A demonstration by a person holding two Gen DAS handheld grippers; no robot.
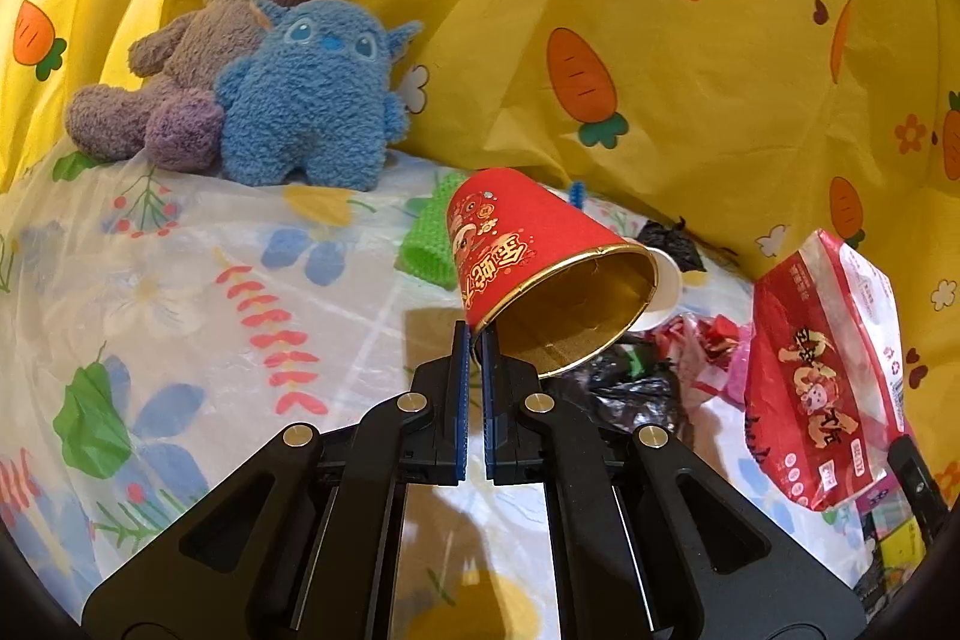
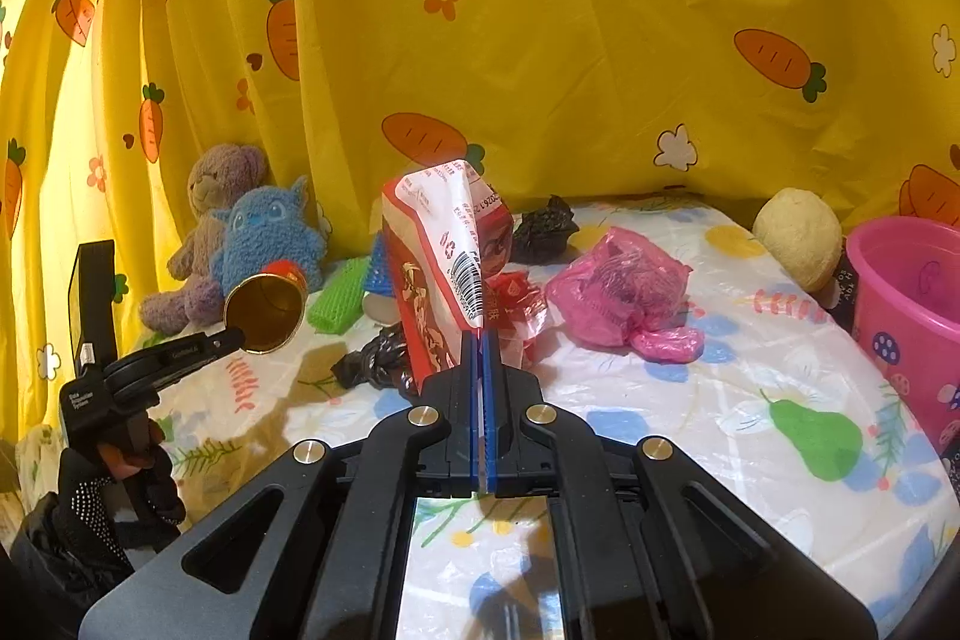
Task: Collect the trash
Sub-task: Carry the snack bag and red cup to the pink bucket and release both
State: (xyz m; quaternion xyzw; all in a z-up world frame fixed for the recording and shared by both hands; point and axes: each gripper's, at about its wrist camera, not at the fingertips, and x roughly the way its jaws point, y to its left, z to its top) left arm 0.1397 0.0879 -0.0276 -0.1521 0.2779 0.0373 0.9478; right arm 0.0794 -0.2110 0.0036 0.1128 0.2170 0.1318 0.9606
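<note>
My left gripper [image 1: 475, 334] is shut on the rim of a red paper cup [image 1: 528, 250] with a gold inside, held tilted above the table; it also shows in the right wrist view [image 2: 267, 304]. My right gripper [image 2: 480, 337] is shut on the edge of a red and white snack bag [image 2: 447, 274], held upright above the table; the bag also shows in the left wrist view [image 1: 822, 376]. A pink bucket [image 2: 906, 304] stands at the far right. Loose trash lies on the table: a pink plastic bag [image 2: 624, 292], black bags [image 2: 543, 226], red wrappers [image 2: 519, 298].
A purple teddy bear [image 1: 198, 46] and a blue plush toy [image 1: 312, 94] sit at the back left against the yellow carrot curtain [image 1: 690, 40]. A green mesh sleeve [image 1: 429, 232] and a white cup [image 1: 663, 289] lie behind the red cup. A cream ball [image 2: 798, 238] rests beside the bucket.
</note>
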